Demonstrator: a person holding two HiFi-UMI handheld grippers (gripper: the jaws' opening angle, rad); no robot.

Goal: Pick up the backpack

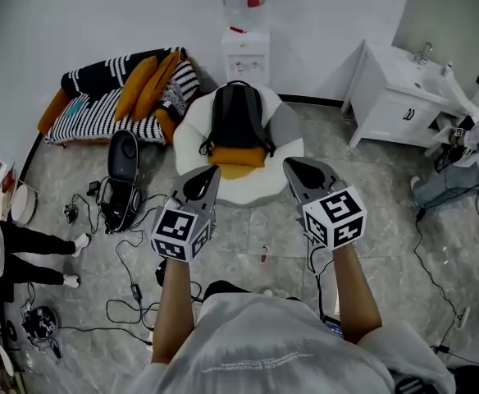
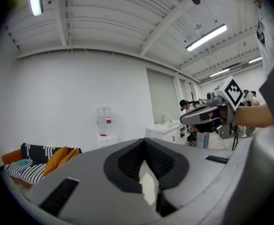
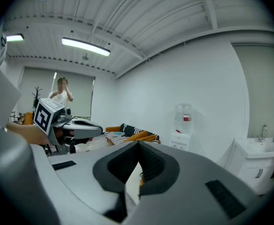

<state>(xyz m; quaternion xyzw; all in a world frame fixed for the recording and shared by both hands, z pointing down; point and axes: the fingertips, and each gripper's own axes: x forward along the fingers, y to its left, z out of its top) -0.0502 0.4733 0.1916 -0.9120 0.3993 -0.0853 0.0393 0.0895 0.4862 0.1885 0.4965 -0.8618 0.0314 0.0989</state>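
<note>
A black backpack [image 1: 238, 120] with an orange bottom panel lies on a round white cushion [image 1: 285, 150] on the floor, straight ahead in the head view. My left gripper [image 1: 210, 171] hovers just short of the cushion's near left edge, shut and empty. Level with it on the right, my right gripper [image 1: 291, 166] is shut with nothing in it. Each gripper view looks along closed jaws held nearly level; the left gripper [image 2: 145, 150] sees the right one [image 2: 207, 116] beside it, and the right gripper [image 3: 138, 153] sees the left one [image 3: 76, 125].
A striped mattress [image 1: 100, 109] with orange pillows lies back left, and a water dispenser [image 1: 245, 52] stands behind the backpack. A white sink cabinet [image 1: 391, 97] is at the right. A black bag [image 1: 121, 175] and loose cables [image 1: 125, 290] lie on the floor at left. A person's legs [image 1: 34, 257] show at the left edge.
</note>
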